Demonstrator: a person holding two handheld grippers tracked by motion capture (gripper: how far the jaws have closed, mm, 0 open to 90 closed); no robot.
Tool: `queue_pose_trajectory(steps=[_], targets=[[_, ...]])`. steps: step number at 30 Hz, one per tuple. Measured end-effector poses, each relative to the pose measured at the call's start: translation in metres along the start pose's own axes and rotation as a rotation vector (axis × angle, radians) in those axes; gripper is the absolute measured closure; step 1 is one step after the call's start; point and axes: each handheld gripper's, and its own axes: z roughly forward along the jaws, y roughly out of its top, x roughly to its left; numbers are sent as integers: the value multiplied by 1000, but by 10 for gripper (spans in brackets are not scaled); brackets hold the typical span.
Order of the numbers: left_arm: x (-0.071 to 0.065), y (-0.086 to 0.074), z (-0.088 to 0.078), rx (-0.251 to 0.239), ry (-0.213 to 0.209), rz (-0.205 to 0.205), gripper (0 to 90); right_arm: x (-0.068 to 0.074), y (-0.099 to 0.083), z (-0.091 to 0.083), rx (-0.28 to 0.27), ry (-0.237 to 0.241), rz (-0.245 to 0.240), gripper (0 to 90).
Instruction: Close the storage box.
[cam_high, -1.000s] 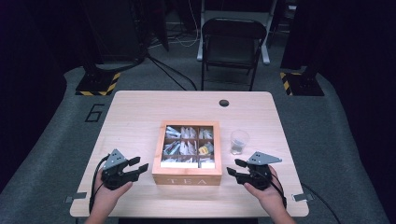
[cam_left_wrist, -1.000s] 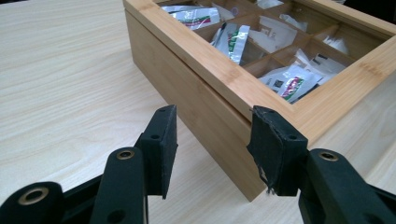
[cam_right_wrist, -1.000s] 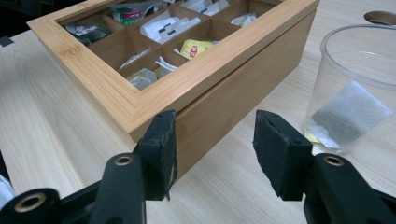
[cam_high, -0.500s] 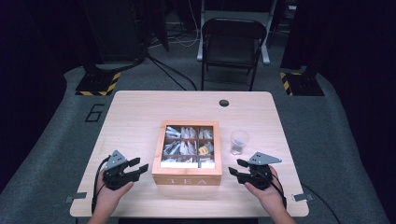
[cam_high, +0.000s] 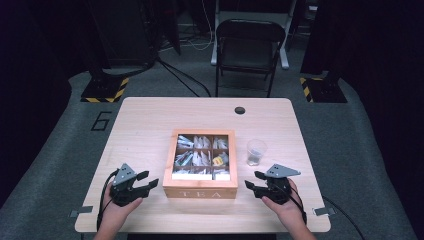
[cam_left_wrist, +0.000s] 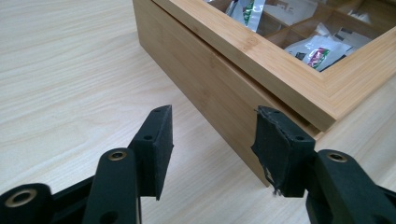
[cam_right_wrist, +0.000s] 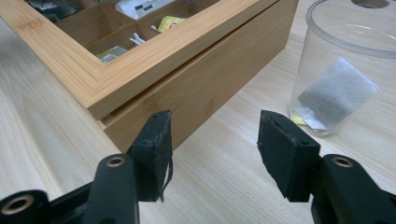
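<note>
A wooden tea box (cam_high: 200, 192) marked TEA stands mid-table, its window-framed lid down over compartments of tea bags (cam_high: 200, 157). My left gripper (cam_high: 150, 179) rests on the table just left of the box's front corner and is open. Its jaws have just been opening, with only table between them (cam_left_wrist: 215, 114) and the box (cam_left_wrist: 219, 70) close ahead. My right gripper (cam_high: 252, 180) lies right of the box, open (cam_right_wrist: 215, 116); its jaws have just been opening, nothing between them. A clear plastic cup (cam_high: 256, 151) holding one tea bag (cam_right_wrist: 336, 93) stands beyond it.
A round black hole (cam_high: 240, 110) sits near the table's far edge. A folding chair (cam_high: 247, 50) stands behind the table. Bare wood (cam_high: 145, 130) lies left of the box. Metal brackets (cam_high: 81, 212) stick out at the front corners.
Both hands stay in place. The left gripper's jaws stand a little wider apart than before; the right gripper's look much the same.
</note>
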Motion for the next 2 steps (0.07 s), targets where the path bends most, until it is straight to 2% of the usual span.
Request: queue_pose_trajectory(steps=[2], targets=[[0,-1,-1,4,-12,-2,440,1,1,-1,-8,-9,-9,432]])
